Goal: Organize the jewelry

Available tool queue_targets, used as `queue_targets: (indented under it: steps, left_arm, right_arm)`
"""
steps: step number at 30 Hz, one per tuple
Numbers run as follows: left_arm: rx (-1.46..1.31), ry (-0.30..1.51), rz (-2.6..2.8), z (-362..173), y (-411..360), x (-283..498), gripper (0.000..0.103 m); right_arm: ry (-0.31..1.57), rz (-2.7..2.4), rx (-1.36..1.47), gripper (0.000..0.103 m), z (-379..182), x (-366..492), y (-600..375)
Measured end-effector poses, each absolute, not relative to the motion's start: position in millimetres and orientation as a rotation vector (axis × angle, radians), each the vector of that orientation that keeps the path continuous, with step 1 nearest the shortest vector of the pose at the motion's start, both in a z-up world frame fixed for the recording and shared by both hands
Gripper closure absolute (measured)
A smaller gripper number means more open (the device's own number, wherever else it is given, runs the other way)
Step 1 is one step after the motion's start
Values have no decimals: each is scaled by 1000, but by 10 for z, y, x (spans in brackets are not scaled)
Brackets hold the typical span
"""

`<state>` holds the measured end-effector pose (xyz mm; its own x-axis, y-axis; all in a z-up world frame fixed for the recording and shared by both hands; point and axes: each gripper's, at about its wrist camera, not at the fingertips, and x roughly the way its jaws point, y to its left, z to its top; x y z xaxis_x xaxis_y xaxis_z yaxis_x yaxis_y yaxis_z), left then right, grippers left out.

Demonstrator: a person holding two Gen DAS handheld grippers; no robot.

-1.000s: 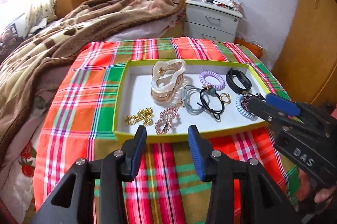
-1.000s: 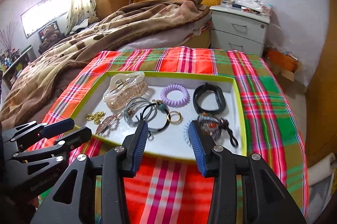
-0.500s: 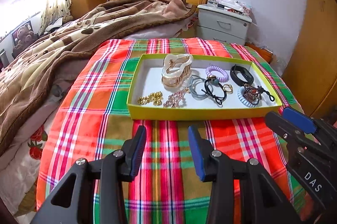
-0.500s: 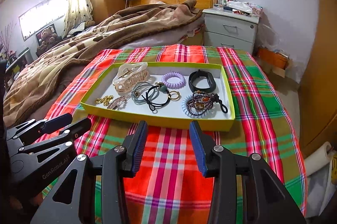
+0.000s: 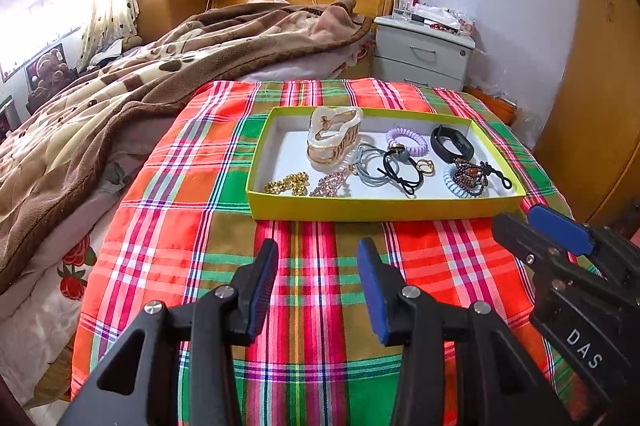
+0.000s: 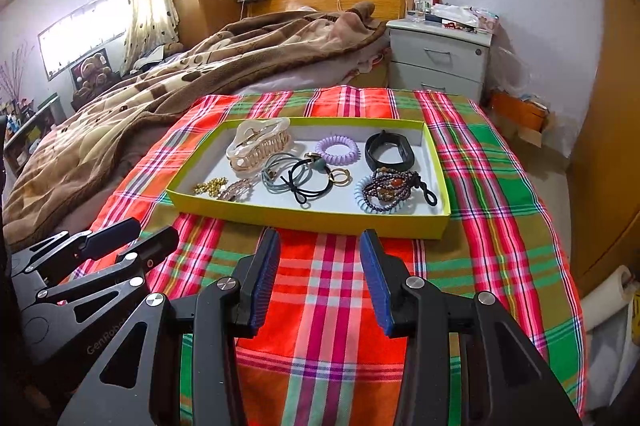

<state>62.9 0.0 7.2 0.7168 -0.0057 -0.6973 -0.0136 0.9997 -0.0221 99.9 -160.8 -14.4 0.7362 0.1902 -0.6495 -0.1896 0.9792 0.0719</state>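
A yellow-green tray [image 5: 360,208] [image 6: 308,219] lies on the plaid cloth and holds the jewelry: a cream hair claw [image 5: 334,138] [image 6: 258,146], a purple coil tie [image 5: 406,140] [image 6: 337,149], a black band [image 5: 452,144] [image 6: 390,151], grey and black hair ties [image 5: 384,166] [image 6: 296,176], a gold chain [image 5: 288,183] [image 6: 210,185] and a beaded bracelet on a blue coil [image 5: 468,178] [image 6: 384,191]. My left gripper [image 5: 318,286] and right gripper [image 6: 320,284] are both open and empty, held over the cloth in front of the tray.
The plaid cloth [image 5: 180,226] covers the foot of a bed. A brown blanket [image 5: 120,98] lies heaped at the left. A grey nightstand [image 5: 424,54] stands behind the tray, wooden wardrobe doors [image 5: 600,86] at the right.
Both grippers have drawn back from the tray toward the near edge of the bed and risen. The tray and its contents look smaller and have not moved.
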Motion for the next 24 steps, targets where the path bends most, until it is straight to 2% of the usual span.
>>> queue_targets:
  steps: [24]
  left_arm:
    - [-24, 769, 21, 79, -6, 611, 60]
  right_arm:
    - [708, 191, 11, 61, -136, 975, -1662]
